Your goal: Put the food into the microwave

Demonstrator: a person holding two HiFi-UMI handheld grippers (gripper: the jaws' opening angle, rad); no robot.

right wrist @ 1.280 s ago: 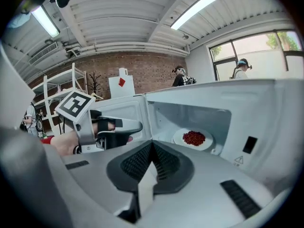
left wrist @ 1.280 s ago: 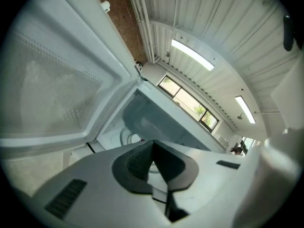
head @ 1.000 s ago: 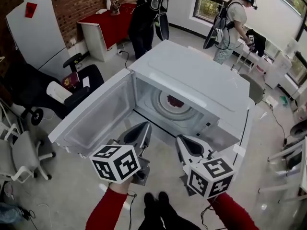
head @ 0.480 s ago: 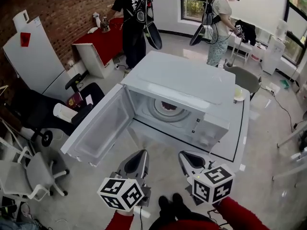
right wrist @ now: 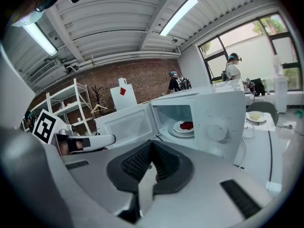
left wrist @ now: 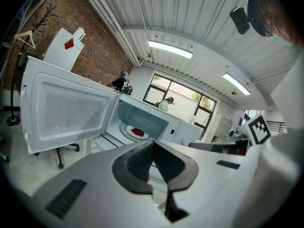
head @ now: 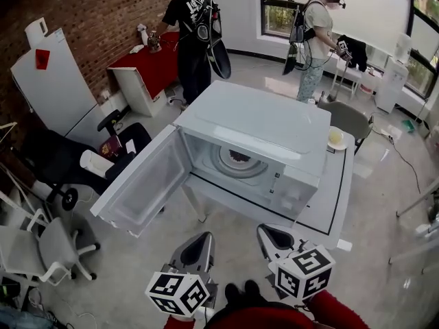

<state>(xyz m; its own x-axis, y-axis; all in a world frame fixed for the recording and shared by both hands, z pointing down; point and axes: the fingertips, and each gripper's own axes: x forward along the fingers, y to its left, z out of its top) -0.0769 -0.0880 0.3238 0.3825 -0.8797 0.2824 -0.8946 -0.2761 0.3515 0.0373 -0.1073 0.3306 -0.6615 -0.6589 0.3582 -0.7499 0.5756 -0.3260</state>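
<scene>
A white microwave (head: 267,125) stands on a white table, its door (head: 140,184) swung wide open to the left. On the turntable inside rests a white plate of red food (head: 239,157), which also shows in the left gripper view (left wrist: 137,132) and the right gripper view (right wrist: 186,126). My left gripper (head: 199,242) is held back in front of the table, shut and empty (left wrist: 152,144). To its right my right gripper (head: 271,233) is likewise shut with nothing in it (right wrist: 152,144). Both point toward the open oven from a distance.
The table (head: 329,204) carries a small plate (head: 336,137) at its far right corner. Two people (head: 192,33) (head: 315,33) stand at the back by a red-covered table (head: 154,53). Office chairs (head: 41,252) (head: 62,156) crowd the left, close to the open door.
Both grippers have drawn back from the microwave toward me, and the oven now looks farther off. The door stays open and the plate stays inside.
</scene>
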